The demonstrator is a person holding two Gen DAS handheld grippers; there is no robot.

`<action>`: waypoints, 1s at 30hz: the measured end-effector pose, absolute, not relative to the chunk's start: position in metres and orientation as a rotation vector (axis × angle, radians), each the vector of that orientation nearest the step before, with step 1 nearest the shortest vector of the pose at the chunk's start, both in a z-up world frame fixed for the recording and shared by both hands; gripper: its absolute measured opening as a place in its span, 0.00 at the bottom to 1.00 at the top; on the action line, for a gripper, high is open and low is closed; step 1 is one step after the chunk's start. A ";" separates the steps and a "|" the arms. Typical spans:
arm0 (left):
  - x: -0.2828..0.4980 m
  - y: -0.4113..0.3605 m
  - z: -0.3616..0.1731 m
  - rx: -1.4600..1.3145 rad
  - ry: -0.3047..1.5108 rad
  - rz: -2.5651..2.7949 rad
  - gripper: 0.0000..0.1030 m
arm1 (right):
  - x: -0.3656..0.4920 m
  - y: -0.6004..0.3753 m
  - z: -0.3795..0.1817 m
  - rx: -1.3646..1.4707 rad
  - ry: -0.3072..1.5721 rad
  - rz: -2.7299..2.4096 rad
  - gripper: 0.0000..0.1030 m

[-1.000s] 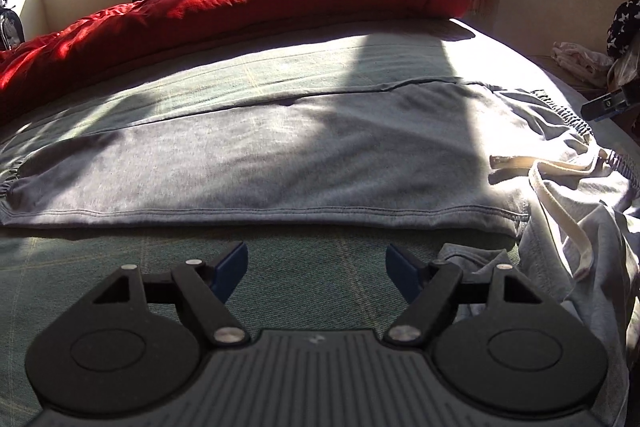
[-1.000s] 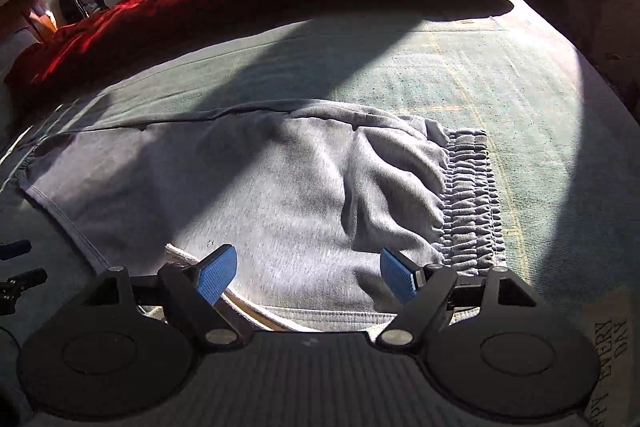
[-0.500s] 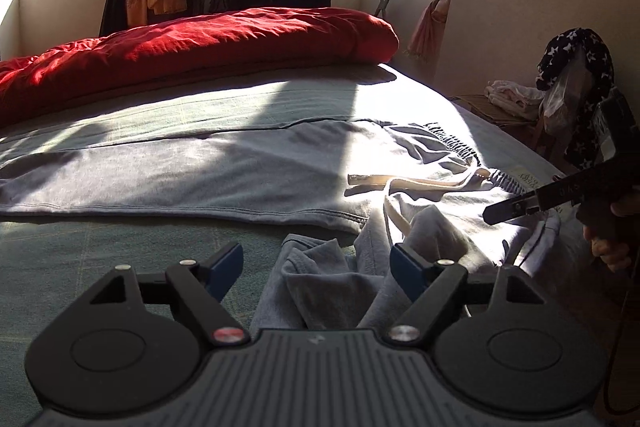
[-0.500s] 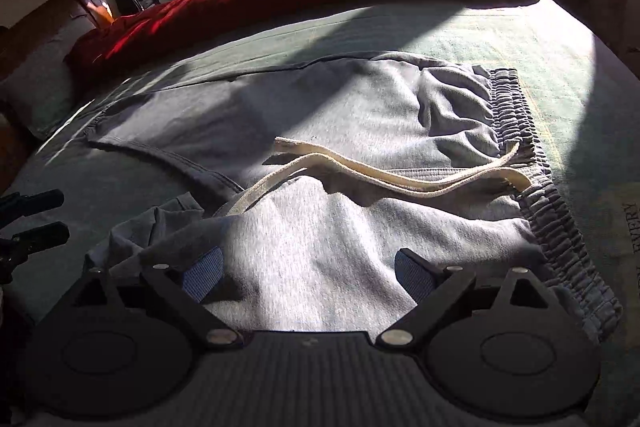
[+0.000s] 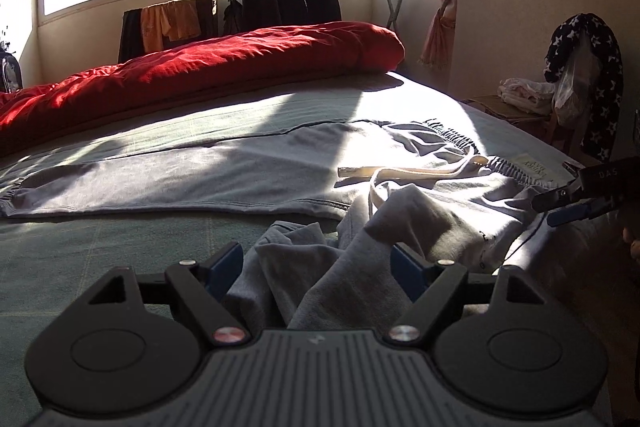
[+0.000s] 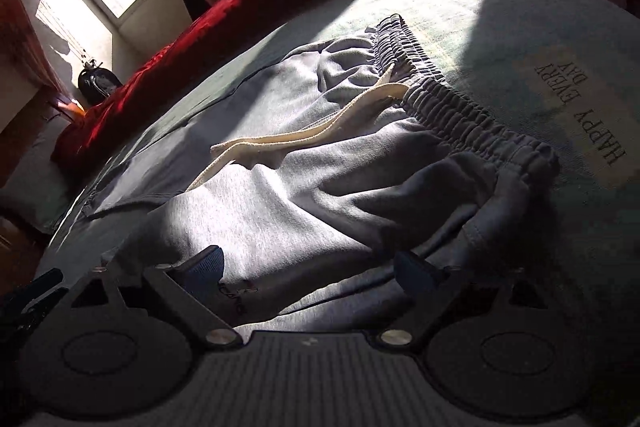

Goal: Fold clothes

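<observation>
Grey sweatpants (image 5: 248, 175) lie on the bed (image 5: 80, 251), one leg flat, the other bunched. Left gripper (image 5: 316, 265) and right gripper (image 6: 308, 263) gape open over loose cloth (nothing pinched). Next, probably: grip and spread that leg.

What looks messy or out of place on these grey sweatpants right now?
The grey sweatpants are only half flat: the far leg lies smooth, but the near leg is bunched in a heap between the open left gripper fingers. The cream drawstring trails loose across the fabric.
</observation>
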State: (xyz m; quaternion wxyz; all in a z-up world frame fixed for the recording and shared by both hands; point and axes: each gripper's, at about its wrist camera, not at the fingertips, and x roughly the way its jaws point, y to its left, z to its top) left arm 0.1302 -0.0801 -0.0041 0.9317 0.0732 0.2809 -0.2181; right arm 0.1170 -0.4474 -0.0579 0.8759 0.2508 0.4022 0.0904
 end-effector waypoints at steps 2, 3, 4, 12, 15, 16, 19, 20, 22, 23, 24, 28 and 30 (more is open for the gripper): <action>0.126 -0.084 -0.003 0.159 0.559 -0.448 0.79 | 0.111 -0.454 -0.064 0.536 0.862 0.194 0.75; 0.124 -0.086 -0.003 0.164 0.550 -0.448 0.79 | 0.108 -0.457 -0.066 0.542 0.873 0.196 0.69; 0.122 -0.087 -0.002 0.168 0.542 -0.449 0.79 | 0.105 -0.461 -0.069 0.549 0.884 0.199 0.66; 0.121 -0.090 -0.005 0.144 0.547 -0.479 0.80 | 0.107 -0.483 -0.105 0.801 0.886 0.183 0.63; 0.120 -0.086 -0.005 0.146 0.545 -0.467 0.80 | 0.113 -0.478 -0.104 0.767 0.897 0.170 0.61; 0.120 -0.085 -0.005 0.142 0.545 -0.466 0.80 | 0.113 -0.476 -0.100 0.740 0.906 0.173 0.61; 0.120 -0.081 -0.006 0.136 0.542 -0.467 0.81 | 0.107 -0.470 -0.084 0.603 0.910 0.171 0.60; 0.120 -0.083 -0.005 0.139 0.542 -0.477 0.81 | 0.104 -0.466 -0.076 0.524 0.902 0.177 0.60; 0.120 -0.091 -0.003 0.166 0.536 -0.515 0.81 | 0.102 -0.453 -0.057 0.313 0.885 0.202 0.58; 0.118 -0.099 0.000 0.197 0.522 -0.545 0.81 | 0.104 -0.444 -0.049 0.196 0.881 0.231 0.55; 0.116 -0.107 0.003 0.228 0.509 -0.576 0.81 | 0.106 -0.435 -0.042 0.076 0.877 0.265 0.52; 0.109 -0.153 0.003 0.351 0.499 -0.711 0.77 | 0.116 -0.400 -0.025 -0.327 0.881 0.437 0.45; 0.106 -0.180 0.000 0.412 0.505 -0.782 0.68 | 0.117 -0.386 -0.024 -0.481 0.884 0.523 0.43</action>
